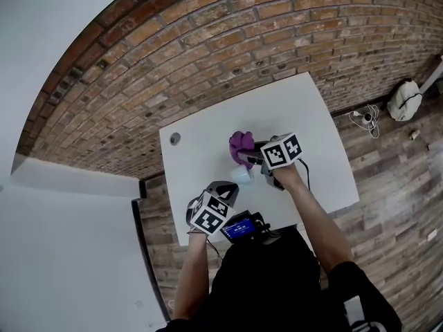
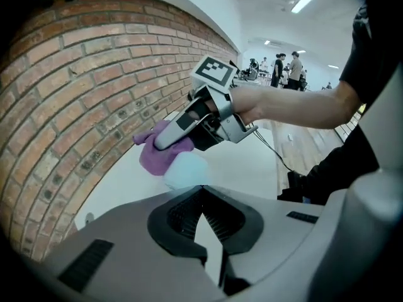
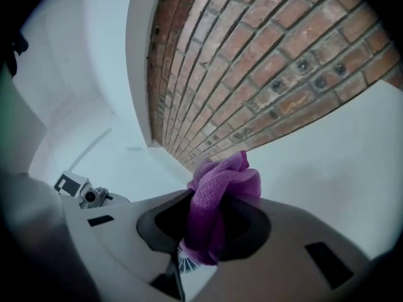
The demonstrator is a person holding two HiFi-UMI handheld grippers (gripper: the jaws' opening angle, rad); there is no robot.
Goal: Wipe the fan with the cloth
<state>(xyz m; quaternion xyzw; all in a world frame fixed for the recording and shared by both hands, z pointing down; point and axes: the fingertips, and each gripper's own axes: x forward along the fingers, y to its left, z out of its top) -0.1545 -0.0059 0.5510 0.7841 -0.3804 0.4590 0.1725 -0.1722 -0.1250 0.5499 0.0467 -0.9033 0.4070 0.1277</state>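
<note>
A small pale blue fan stands near the middle of a white table, in front of a brick wall. A crumpled purple cloth is bunched just above the fan, clamped in the jaws of the right gripper. The cloth hides part of the fan, so its shape is hard to make out. The left gripper is near the fan, with its jaws together and nothing between them. A blue-lit screen at the person's chest is too small to read.

Head view: steeply down from well above the counter, brick wall at its far edge. My left gripper view faces the right claw closely; right gripper view faces the wall. All three share the cloth.
</note>
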